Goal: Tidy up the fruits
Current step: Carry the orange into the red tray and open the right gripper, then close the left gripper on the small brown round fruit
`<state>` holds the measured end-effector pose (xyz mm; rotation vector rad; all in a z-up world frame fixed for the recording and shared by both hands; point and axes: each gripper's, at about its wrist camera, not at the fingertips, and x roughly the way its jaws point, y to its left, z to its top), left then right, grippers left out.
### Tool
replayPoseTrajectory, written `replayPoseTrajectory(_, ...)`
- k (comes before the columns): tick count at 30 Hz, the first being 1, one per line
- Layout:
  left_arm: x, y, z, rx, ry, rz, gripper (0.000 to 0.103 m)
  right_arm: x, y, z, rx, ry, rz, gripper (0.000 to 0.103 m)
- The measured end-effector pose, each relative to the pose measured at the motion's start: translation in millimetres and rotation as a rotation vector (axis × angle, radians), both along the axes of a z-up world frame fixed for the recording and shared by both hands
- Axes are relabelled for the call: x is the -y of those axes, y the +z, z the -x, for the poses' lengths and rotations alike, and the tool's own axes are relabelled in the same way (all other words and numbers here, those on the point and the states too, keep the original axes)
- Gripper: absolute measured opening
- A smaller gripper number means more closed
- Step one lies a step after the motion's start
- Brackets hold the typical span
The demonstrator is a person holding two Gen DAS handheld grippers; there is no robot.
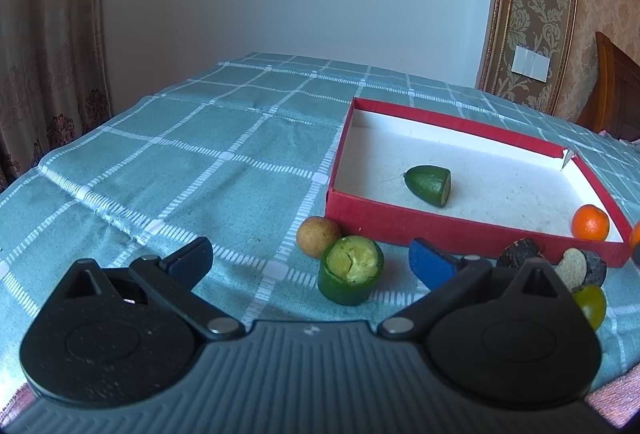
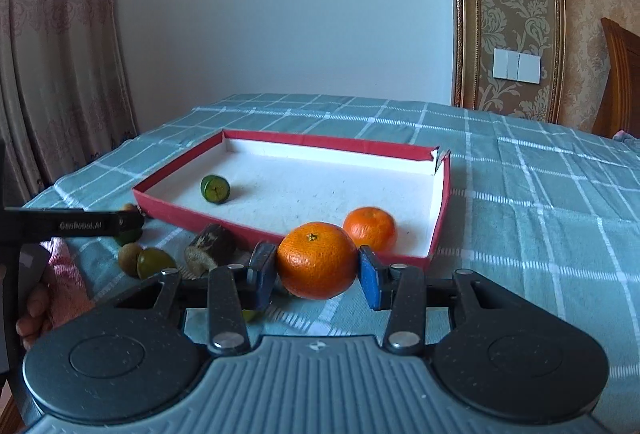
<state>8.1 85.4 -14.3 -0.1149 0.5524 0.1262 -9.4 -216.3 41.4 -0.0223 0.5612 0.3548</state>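
two fruits already lie in the red box [image 2: 188, 211]: a green piece [image 2: 215, 189] and a small orange [image 2: 370, 228] near its front right corner. the right gripper [image 2: 318, 274] has its fingers clenched on a bigger orange [image 2: 316, 260], held just in front of the box and not yet inside. the left gripper [image 1: 310, 260] waits with fingers spread and empty, while a cut green fruit [image 1: 351, 270], a brown round fruit [image 1: 318, 236] and some dark pieces [image 1: 520, 252] remain on the worktop [image 1: 160, 169].

Checked tablecloth [image 1: 180, 161] under red box [image 1: 440, 230], fruit pieces [image 1: 350, 270].

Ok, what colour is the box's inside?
White inside, red outside; the box shows best in the right wrist view.
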Motion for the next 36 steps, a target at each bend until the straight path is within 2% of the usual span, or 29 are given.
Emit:
replayPoseTrajectory(6,0,1,0,0.0,0.002,0.001,0.103,-15,8,-43,0.001,-0.002,0.001,0.043)
replayPoseTrajectory(9,0,1,0,0.0,0.001,0.001,0.103,-20,3,-62,-0.035,-0.008,0.003,0.044)
replayPoseTrajectory(10,0,1,0,0.001,0.001,0.0,0.103,-19,-1,-67,-0.05,-0.015,-0.003,0.048)
replayPoseTrajectory(13,0,0,0,0.004,-0.001,0.0,0.103,-10,-6,-66,-0.046,-0.062,-0.046,0.073)
replayPoseTrajectory(14,0,0,0,0.004,-0.002,0.0,0.103,-5,-6,-61,-0.032,-0.074,-0.075,0.075)
replayPoseTrajectory(18,-1,1,3,0.023,0.001,0.005,0.103,20,-7,-33,0.008,-0.134,-0.152,0.074)
replayPoseTrajectory(22,0,3,8,0.064,0.025,-0.002,0.103,45,-21,-4,0.036,-0.211,-0.205,0.074)
replayPoseTrajectory(24,0,5,11,0.087,0.044,-0.01,0.103,56,-32,-2,0.013,-0.246,-0.242,0.075)
replayPoseTrajectory(25,1,6,13,0.1,0.05,-0.013,0.101,62,-37,-4,-0.026,-0.263,-0.277,0.075)
replayPoseTrajectory(27,2,8,16,0.107,0.056,-0.024,0.09,72,-40,-8,-0.048,-0.281,-0.339,0.075)
replayPoseTrajectory(28,4,9,18,0.103,0.055,-0.029,0.089,75,-42,-11,-0.063,-0.282,-0.353,0.075)
replayPoseTrajectory(30,4,11,24,0.111,0.049,-0.027,0.088,76,-46,-15,-0.107,-0.272,-0.366,0.075)
replayPoseTrajectory(32,6,14,34,0.123,0.024,-0.033,0.088,75,-46,-13,-0.105,-0.268,-0.366,0.075)
replayPoseTrajectory(36,17,18,52,0.151,-0.038,-0.116,0.086,75,-47,-11,-0.099,-0.261,-0.372,0.075)
